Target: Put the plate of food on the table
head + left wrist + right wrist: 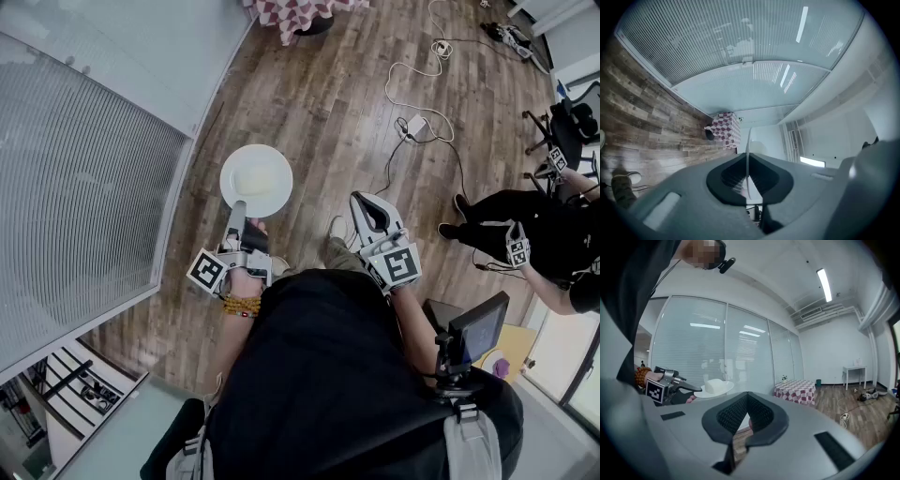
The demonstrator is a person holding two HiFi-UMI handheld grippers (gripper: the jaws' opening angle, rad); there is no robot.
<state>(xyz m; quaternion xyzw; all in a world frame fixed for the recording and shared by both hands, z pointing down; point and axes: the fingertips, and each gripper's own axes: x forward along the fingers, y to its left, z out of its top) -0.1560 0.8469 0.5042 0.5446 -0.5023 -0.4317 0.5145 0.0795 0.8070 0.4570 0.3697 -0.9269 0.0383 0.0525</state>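
A round white plate with a pale mound of food hangs level above the wood floor. My left gripper is shut on its near rim. The left gripper view shows the plate's rim edge-on, pinched between the closed jaws. From the right gripper view the plate and the left gripper appear at the left. My right gripper is beside it to the right, shut and empty, its tips meeting. A table with a red-and-white checked cloth stands far ahead.
A glass wall with blinds runs along the left. White cables and a power strip lie on the floor ahead right. Another person with marker cubes sits at the right. A small white desk stands far off.
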